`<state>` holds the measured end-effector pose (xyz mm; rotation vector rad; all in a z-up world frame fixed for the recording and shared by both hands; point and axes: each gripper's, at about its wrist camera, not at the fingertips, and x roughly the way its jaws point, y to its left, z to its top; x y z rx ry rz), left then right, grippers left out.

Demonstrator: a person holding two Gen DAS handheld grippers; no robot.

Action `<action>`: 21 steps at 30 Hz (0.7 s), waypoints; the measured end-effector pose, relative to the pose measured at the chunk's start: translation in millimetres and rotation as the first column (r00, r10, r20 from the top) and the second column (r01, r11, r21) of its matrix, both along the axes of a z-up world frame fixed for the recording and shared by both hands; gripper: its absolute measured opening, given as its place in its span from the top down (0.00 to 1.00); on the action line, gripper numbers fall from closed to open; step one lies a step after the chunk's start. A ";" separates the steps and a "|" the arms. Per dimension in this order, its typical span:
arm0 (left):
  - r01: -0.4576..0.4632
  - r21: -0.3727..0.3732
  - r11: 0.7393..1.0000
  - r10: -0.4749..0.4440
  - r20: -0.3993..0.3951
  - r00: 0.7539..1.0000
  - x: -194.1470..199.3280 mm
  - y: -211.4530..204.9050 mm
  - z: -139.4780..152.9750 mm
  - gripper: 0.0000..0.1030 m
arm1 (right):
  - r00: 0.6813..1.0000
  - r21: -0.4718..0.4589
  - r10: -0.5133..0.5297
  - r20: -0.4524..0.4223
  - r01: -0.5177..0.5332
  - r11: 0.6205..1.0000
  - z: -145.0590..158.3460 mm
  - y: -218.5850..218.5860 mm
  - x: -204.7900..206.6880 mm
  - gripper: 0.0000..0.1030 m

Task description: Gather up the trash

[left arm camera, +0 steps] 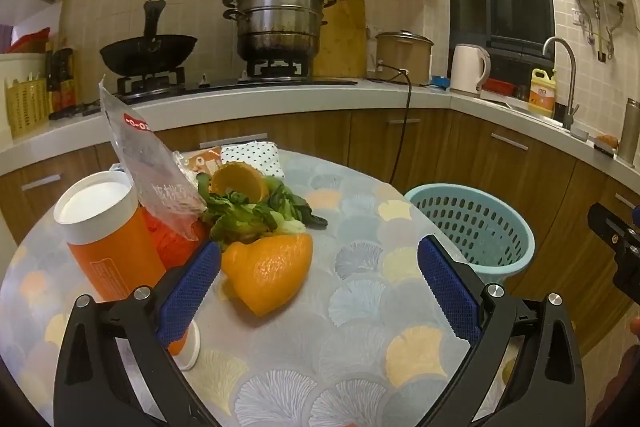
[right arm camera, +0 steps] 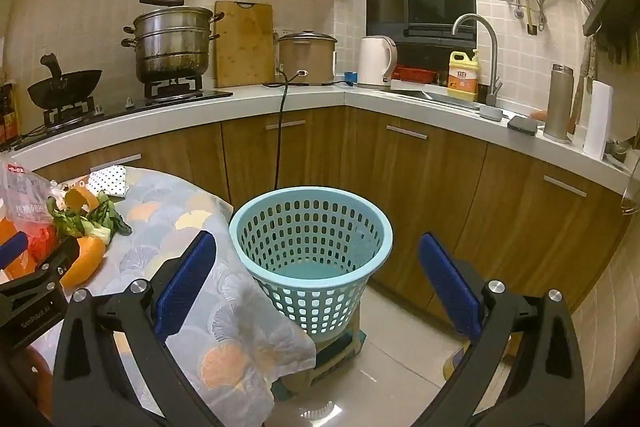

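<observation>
Trash lies heaped on the table [left arm camera: 360, 307]: an orange peel [left arm camera: 268, 271] just ahead of the left gripper [left arm camera: 320, 291], nearer its left jaw, with greens [left arm camera: 248, 215] and a bag [left arm camera: 152, 167] beyond. Both grippers gape, holding nothing. The right gripper [right arm camera: 318, 291] faces the empty basket [right arm camera: 312, 227]. Pickup seems not yet begun; next, the left jaws should shift left and close round the peel.

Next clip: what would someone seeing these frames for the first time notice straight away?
The pile of scraps on the round table: a big orange peel lies nearest the open left gripper, with wilted greens and a clear plastic bag behind it. Beyond the table's right edge stands a light blue perforated basket, apparently empty, with the open right gripper facing it.
</observation>
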<state>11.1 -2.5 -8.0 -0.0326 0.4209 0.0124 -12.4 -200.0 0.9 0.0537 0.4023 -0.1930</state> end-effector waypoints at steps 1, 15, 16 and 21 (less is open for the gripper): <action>0.000 -0.001 1.000 0.000 -0.001 1.000 0.0 0.5 -0.1 0.07 | 1.000 0.000 0.000 0.000 0.000 1.000 0.0 0.0 0.0 0.06; -0.001 -0.001 1.000 0.001 -0.004 1.000 -0.5 1.2 -2.1 0.07 | 1.000 0.035 -0.003 0.020 0.002 0.999 7.2 1.0 -0.4 0.06; -0.003 -0.006 1.000 0.003 -0.006 1.000 0.5 0.2 -0.3 0.07 | 1.000 0.032 -0.001 0.013 0.001 0.999 6.8 -0.1 -0.3 0.06; -0.004 -0.008 1.000 0.004 -0.008 1.000 0.4 1.1 -0.9 0.07 | 1.000 0.032 0.003 0.006 -0.003 0.999 -1.2 -0.3 2.7 0.06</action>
